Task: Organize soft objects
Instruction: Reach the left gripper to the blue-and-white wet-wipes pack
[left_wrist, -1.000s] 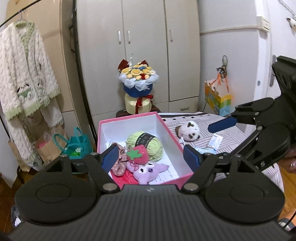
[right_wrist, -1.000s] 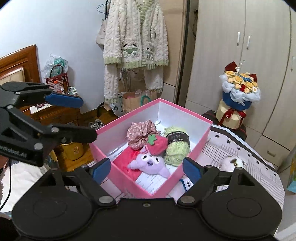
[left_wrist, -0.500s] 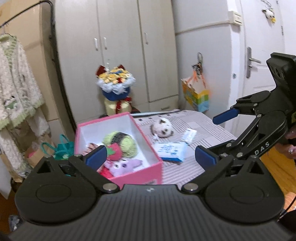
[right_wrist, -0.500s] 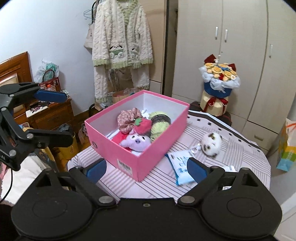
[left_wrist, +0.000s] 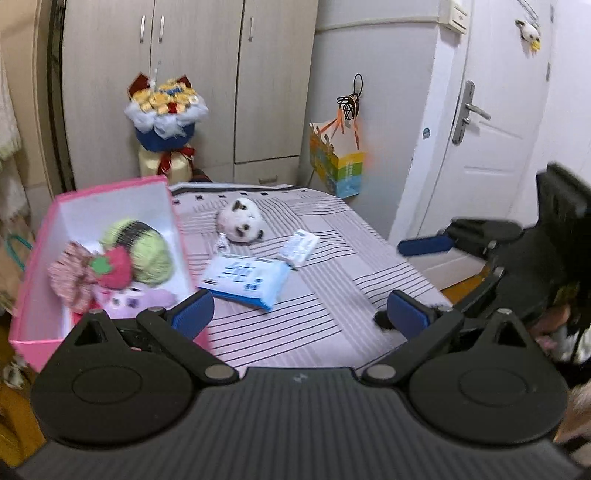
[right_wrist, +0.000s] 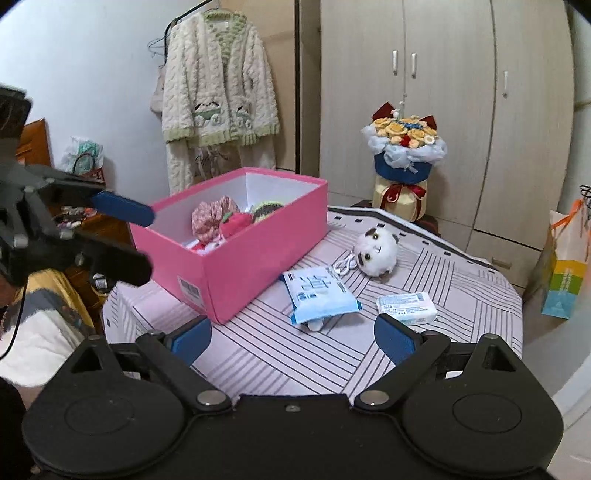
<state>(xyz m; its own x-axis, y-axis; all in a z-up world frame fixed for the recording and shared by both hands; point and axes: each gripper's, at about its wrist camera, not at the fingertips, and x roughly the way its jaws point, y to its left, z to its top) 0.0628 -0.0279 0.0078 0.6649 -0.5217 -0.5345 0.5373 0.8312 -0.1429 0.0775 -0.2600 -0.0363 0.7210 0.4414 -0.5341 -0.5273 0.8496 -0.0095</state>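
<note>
A pink box (right_wrist: 258, 254) stands on the striped table (right_wrist: 461, 295) and holds a green yarn ball (left_wrist: 147, 251), a red strawberry plush (left_wrist: 114, 267), a purple plush (left_wrist: 136, 301) and a floral fabric piece (left_wrist: 70, 275). A white panda plush (right_wrist: 376, 249) lies to the right of the box, with a blue tissue pack (right_wrist: 319, 293) and a small white pack (right_wrist: 406, 308) in front of it. My left gripper (left_wrist: 299, 312) and right gripper (right_wrist: 291, 338) are both open and empty, held above the table's near edge.
A flower bouquet (right_wrist: 404, 162) stands behind the table before grey wardrobes. A knitted cardigan (right_wrist: 218, 99) hangs at the back left. A colourful paper bag (left_wrist: 338, 168) hangs on the right, next to a white door (left_wrist: 491, 129).
Both grippers have drawn back from over the pink box and swung to the right. The panda plush and the two packs have come into full view.
</note>
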